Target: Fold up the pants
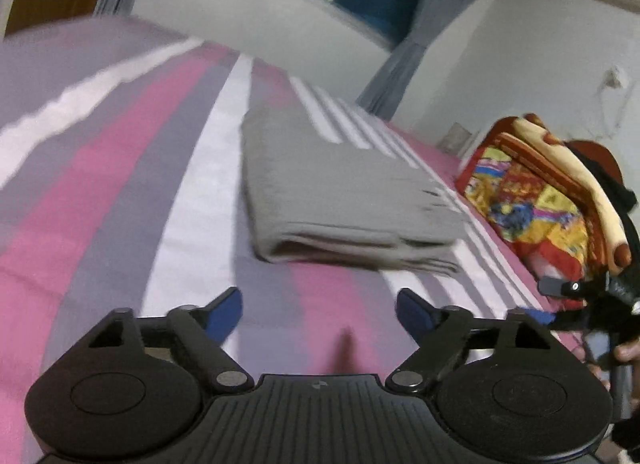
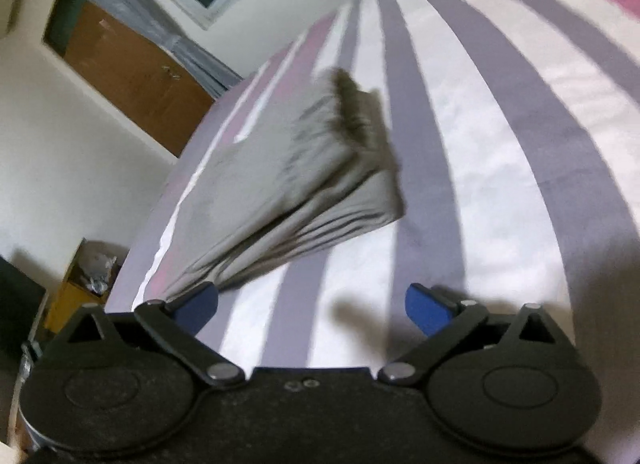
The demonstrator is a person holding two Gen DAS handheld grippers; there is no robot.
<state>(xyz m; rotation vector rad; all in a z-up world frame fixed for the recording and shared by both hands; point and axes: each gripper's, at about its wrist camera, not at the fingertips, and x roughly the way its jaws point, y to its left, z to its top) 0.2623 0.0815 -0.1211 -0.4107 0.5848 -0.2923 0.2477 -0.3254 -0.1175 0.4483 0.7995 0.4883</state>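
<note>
Grey pants (image 1: 344, 188) lie folded in a flat stack on the striped bed (image 1: 120, 168), at 12 o'clock ahead of the left tool (image 1: 319, 310) and clear of its tips. Left tool: jaws wide, nothing btwn them. Right tool (image 2: 312, 306): jaws wide w/ nothing btwn; pants (image 2: 288, 180) at approx. 11 o'clock, stack corner just beside left blue pad (image 2: 198, 302), contact unclear due to blur.
</note>
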